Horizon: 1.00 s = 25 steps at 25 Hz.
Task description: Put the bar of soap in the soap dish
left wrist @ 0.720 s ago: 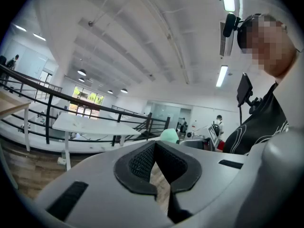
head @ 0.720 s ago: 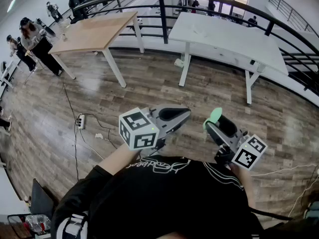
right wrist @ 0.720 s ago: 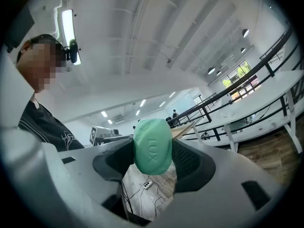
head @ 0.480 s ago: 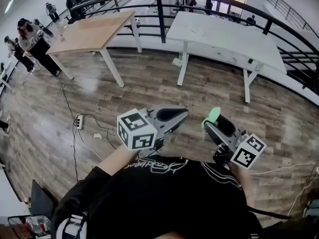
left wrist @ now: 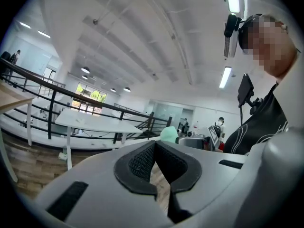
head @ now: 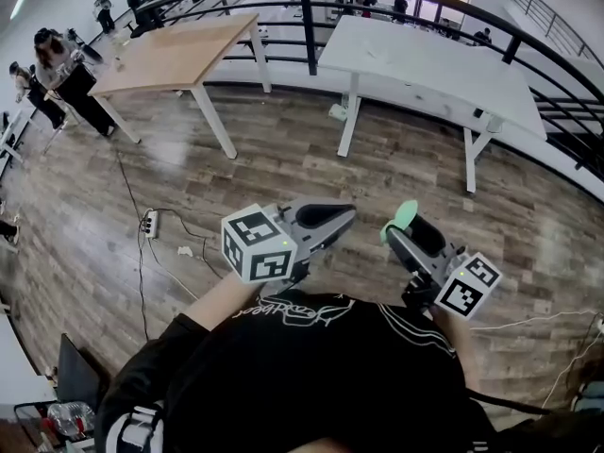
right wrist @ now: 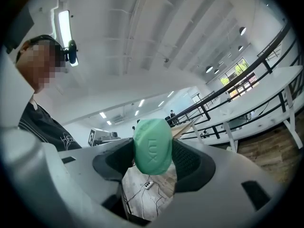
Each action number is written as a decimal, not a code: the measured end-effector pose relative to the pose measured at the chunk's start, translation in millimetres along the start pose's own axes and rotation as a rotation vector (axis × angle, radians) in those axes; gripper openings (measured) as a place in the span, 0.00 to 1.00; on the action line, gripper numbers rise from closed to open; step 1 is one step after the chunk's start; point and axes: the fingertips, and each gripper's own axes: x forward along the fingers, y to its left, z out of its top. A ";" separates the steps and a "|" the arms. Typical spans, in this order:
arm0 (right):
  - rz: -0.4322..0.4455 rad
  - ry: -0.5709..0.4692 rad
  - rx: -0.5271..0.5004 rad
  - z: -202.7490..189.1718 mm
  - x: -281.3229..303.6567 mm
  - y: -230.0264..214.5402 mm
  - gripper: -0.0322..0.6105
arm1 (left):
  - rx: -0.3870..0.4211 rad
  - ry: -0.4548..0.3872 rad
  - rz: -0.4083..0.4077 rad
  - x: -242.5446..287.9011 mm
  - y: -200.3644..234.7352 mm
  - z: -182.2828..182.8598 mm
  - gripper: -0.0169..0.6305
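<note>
Green soap [right wrist: 152,152], an oval bar with rounded edges and letters pressed into its broad face, is pinched between the pads of the right gripper [right wrist: 153,145], and the jaws are kept wide apart by it. The bar is carried in the air on the near side of the white table [head: 425,64], well apart from it. The left gripper [left wrist: 154,143] is pressed together at its tips, with nothing caught between them, and is held on the same near side of that table, towards its left end. From the head view only the top end of the soap is seen above the jaws. Its sides are covered by the pads, and its back face is shown by no view. Both hands are largely hidden behind the marker cubes.
</note>
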 end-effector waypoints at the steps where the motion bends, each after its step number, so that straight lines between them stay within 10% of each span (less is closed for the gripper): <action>1: 0.004 -0.003 0.003 0.5 0.1 0.2 0.37 | 0.001 0.001 0.002 -0.3 0.1 0.0 0.04; 25: 0.011 -0.012 0.075 -1.7 8.3 -21.1 0.37 | -0.044 0.028 0.022 9.8 21.9 -6.7 0.04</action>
